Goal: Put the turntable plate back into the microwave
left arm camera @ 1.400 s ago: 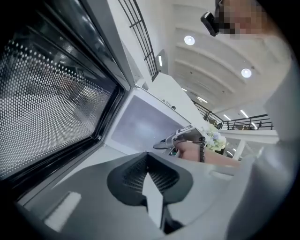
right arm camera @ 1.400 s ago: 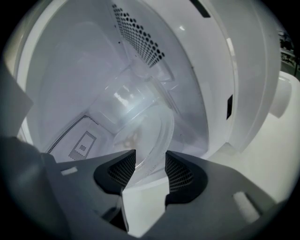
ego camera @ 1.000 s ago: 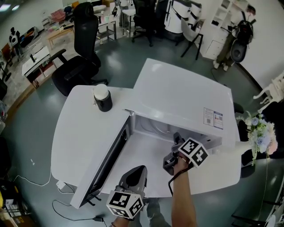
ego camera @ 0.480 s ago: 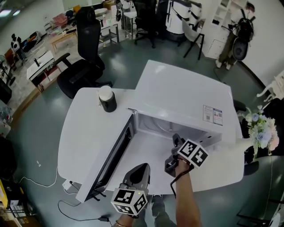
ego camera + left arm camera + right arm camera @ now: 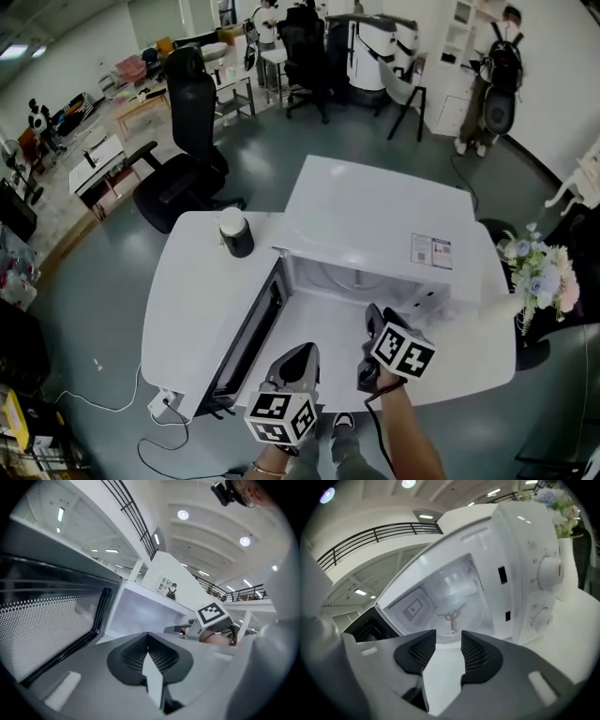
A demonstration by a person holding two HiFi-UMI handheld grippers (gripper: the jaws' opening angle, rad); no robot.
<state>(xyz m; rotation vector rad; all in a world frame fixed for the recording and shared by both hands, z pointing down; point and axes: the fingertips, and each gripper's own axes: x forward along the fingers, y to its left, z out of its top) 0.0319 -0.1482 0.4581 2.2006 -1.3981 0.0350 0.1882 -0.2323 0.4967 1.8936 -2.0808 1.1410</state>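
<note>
Right gripper view: right gripper (image 5: 448,641) jaws parted, nothing between them, dark pads ribbed in a fine grid. Straight past the gap, the turntable plate (image 5: 461,621), round clear glass, lies flat on the floor of the microwave (image 5: 520,550) cavity. A three-armed hub (image 5: 451,616) shows through it. Square outlined panel (image 5: 412,609) on the cavity wall, no legible text. Control face at right has two round white knobs (image 5: 548,572) and two small dark slots (image 5: 501,575); markings there too faint to read.

Left gripper view: left gripper (image 5: 148,644) jaws clenched tight together, empty, same ribbed pads. Door (image 5: 47,620) at left, dark frame, perforated dot-mesh window. Black-and-white square marker on the right gripper's cube (image 5: 213,615) beyond.

Head view: both grippers in front of the open cavity, neither on the plate. Glossy white boxy microwave on a rounded white table (image 5: 187,291). Sticker (image 5: 429,251) on its top, print too small to read. Black cylinder with white lid (image 5: 235,232) on the table near the door's hinge side. Pale flowers (image 5: 539,272) at the table's right.
</note>
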